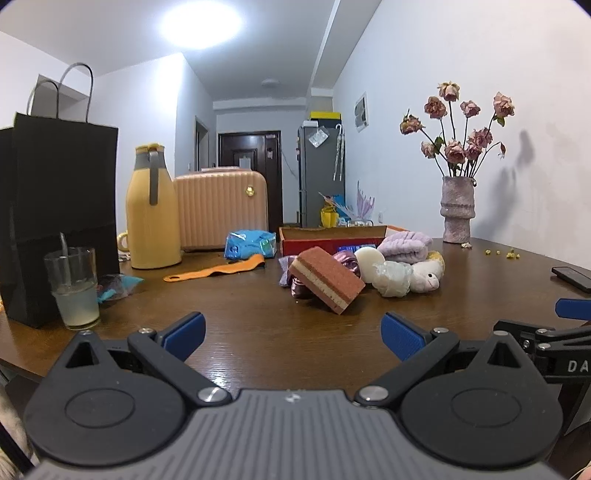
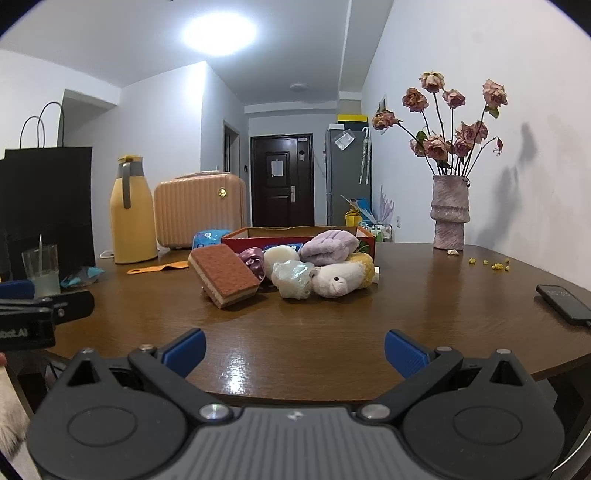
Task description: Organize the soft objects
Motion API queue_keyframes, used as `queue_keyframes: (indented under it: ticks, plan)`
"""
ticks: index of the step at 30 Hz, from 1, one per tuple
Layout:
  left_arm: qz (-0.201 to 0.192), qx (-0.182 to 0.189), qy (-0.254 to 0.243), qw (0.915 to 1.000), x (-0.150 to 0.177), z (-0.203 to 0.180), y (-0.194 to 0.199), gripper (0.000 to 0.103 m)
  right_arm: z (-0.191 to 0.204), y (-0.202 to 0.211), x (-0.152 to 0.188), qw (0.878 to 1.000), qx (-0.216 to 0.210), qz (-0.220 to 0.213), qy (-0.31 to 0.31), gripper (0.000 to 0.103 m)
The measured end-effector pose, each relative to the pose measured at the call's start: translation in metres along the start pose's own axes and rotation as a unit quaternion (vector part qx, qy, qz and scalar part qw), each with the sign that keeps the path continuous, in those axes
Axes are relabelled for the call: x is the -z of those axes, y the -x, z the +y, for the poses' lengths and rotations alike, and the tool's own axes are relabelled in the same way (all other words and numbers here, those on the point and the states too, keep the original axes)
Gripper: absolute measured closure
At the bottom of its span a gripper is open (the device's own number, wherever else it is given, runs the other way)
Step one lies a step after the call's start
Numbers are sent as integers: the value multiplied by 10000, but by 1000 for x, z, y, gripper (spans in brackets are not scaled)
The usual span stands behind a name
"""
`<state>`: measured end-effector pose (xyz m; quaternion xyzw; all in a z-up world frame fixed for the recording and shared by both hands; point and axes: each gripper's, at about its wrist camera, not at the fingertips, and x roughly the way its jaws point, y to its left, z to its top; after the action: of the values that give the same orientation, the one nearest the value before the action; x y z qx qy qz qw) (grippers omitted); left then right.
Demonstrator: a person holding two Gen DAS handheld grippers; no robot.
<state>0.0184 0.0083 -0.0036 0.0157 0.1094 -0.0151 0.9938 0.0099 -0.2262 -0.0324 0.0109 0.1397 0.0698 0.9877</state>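
Left wrist view: layered red-and-cream sponge [image 1: 327,282] leans tilted against pile.

The room has plain white walls [image 2: 461,44] and a white ceiling with a bright round ceiling lamp [image 2: 219,33]. A narrow corridor goes back to a dark brown entrance door [image 2: 282,181]. Beside the door stands a tall grey metal cabinet [image 2: 345,173] with a yellow box [image 2: 352,119] on top. In front is a dark brown wooden table [image 2: 332,343] with a shiny surface that reflects the lamp.
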Motion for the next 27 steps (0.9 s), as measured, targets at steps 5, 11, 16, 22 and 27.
queue_keyframes:
  ticks: [5,11,16,22,27]
  plan:
    - [116,85,72,9999,-6,4,-30,0,-5,-26,-2,9998,-54,-90,-149,0]
    - [355,171,473,9981,-37,28,-101,0,-9,-99,-27,9930,-890,666,-394,0]
    - [903,844,988,9874,-69,53,-179,18,-6,-174,-56,9767,-1185,1252,-1277,48]
    - [1434,1288,579,9795,-89,42,-258,50,-12,-250,-57,9449,-1498,1615,-2422,63]
    - [1771,1541,616,9701,-75,40,-278,68,-17,-280,-49,9216,-1654,1591,-3129,57]
